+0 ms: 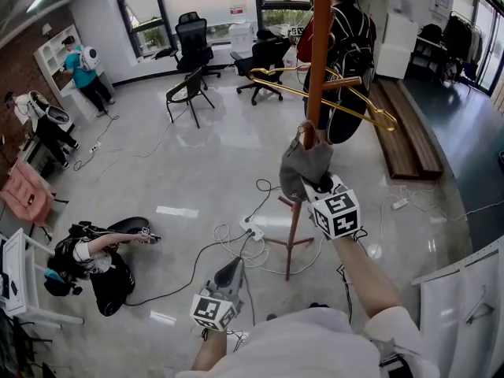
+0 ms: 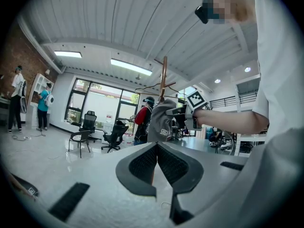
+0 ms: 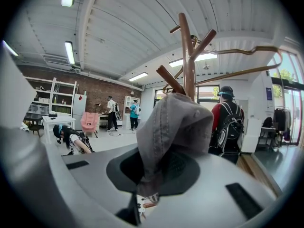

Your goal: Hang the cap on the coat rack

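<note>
The grey cap [image 1: 302, 166] hangs against the brown pole of the coat rack [image 1: 317, 46]. Its crown drapes over a low slanting peg [image 3: 169, 79]. My right gripper [image 1: 314, 182] is shut on the cap's lower edge, and the cloth [image 3: 176, 122] fills the space between its jaws [image 3: 152, 174]. In the left gripper view the cap [image 2: 160, 121] shows ahead with the right gripper's marker cube [image 2: 196, 99] beside it. My left gripper [image 1: 234, 266] is held lower and to the left, away from the rack. Its jaws [image 2: 156, 148] are shut with nothing in them.
Golden wire hangers [image 1: 331, 94] hang from the rack's upper pegs. A person with a backpack [image 1: 346, 46] stands just behind the rack. Cables and a power strip [image 1: 252, 231] lie round its foot. Another person crouches on the floor [image 1: 98, 262] at left. Office chairs [image 1: 191, 93] stand farther back.
</note>
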{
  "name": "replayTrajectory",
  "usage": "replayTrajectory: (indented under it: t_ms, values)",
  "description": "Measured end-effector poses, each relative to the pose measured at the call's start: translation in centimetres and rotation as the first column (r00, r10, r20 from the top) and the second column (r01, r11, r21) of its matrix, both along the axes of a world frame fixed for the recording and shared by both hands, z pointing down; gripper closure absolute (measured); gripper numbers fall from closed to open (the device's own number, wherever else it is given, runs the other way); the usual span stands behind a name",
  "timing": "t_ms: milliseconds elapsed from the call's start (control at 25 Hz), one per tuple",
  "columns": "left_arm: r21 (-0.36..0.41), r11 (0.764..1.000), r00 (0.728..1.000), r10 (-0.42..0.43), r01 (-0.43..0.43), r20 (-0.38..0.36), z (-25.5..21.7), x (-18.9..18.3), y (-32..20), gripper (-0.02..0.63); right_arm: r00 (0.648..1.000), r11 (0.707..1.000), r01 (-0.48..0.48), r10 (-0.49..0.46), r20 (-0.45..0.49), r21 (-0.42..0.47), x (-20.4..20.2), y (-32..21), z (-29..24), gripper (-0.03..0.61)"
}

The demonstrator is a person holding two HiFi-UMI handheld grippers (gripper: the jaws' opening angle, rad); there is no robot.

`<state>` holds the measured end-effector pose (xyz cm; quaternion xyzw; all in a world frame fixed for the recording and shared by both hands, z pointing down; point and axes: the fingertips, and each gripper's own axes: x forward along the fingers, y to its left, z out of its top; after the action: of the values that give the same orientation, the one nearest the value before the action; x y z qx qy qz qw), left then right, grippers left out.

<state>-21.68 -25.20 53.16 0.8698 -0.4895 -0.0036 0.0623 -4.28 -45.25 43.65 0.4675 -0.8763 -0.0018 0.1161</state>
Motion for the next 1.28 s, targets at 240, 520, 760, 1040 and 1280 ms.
replayTrajectory:
  t_ms: [240, 520, 760, 1040, 1280]
  values:
    - [-0.001, 1.0, 1.0, -0.002, 0.002, 0.001, -0.1, 0.0, 0.1, 0.603, 1.0, 1.0, 0.017, -0.017, 0.004, 0.009, -0.7, 0.0, -0.2, 0.394]
    - [0.003, 1.0, 1.0, -0.007, 0.007, -0.001, 0.4, -0.1, 0.3, 0.603, 0.999, 0.998, 0.041, -0.042, 0.005, 0.057, -1.8, 0.5, 0.1, 0.267]
    - [-0.001, 1.0, 1.0, -0.012, 0.012, 0.0, 0.0, -0.4, 0.2, 0.603, 0.998, 0.998, 0.052, -0.054, 0.04, 0.034, -2.0, 0.5, -0.2, 0.262]
    - [0.005, 1.0, 1.0, -0.013, 0.013, -0.001, 0.4, -0.4, 0.6, 0.603, 0.998, 0.999, 0.051, -0.052, 0.031, 0.011, -1.9, 1.2, 0.6, 0.262]
    - [0.006, 1.0, 1.0, -0.009, 0.009, 0.001, -0.1, -0.4, 0.7, 0.603, 0.998, 0.999, 0.05, -0.05, 0.032, -0.003, -1.8, 2.0, 0.1, 0.264]
